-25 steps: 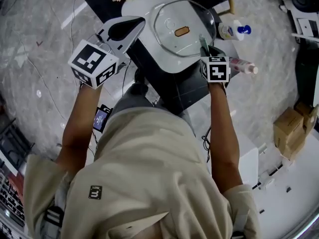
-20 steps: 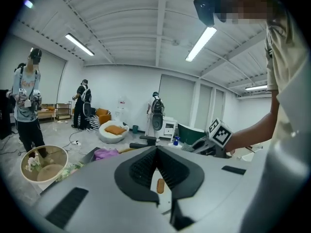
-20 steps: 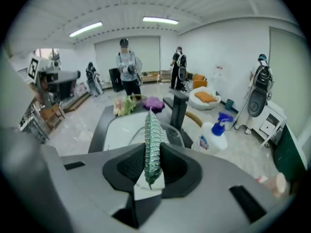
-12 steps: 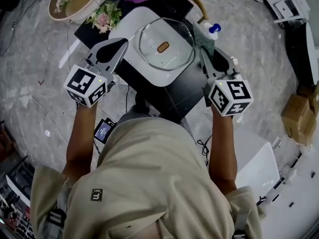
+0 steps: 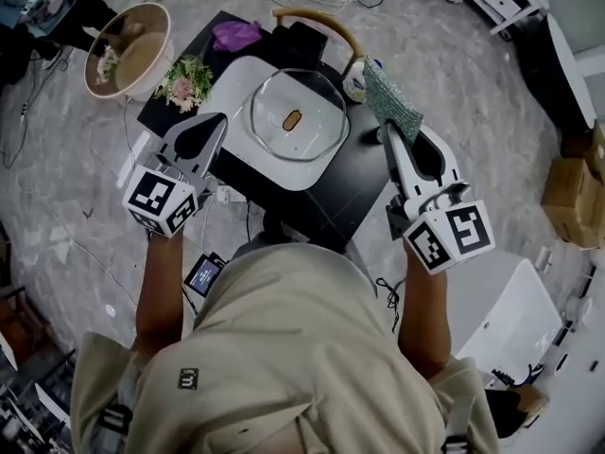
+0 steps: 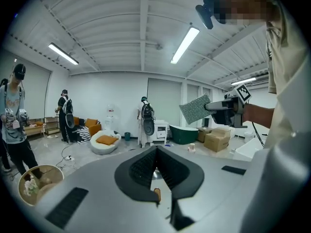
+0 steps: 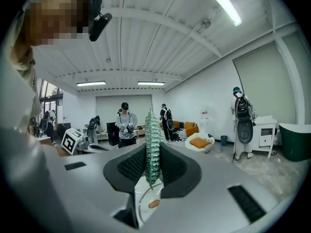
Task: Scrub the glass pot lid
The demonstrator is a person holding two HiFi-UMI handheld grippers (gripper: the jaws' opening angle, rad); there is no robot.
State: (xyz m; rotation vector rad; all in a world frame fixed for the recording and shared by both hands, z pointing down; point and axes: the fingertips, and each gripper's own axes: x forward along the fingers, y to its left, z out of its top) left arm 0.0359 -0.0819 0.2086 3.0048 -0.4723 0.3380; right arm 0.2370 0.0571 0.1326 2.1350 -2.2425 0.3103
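While the right gripper [image 5: 388, 132] is clenching a limp scouring pad [image 5: 394, 99], the left gripper [image 5: 221, 120] hovering closed and empty, the upper-centre glass pot lid [image 5: 314, 104] is likely needing rim bracing: slick, fragile.

Glass lid [image 5: 291, 119] lying on board [image 5: 227, 88] atop table [image 5: 354, 173]. Flowers [image 5: 186, 78] sitting left of lid; basket [image 5: 128, 50] standing farther left, off table. Bottle [image 5: 354, 78] standing right of lid, scouring pad [image 5: 392, 97] hanging just beside it, between right gripper [image 5: 386, 132] jaws.

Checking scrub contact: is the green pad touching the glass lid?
No, the green pad, held by the right gripper, is apart from the glass lid.
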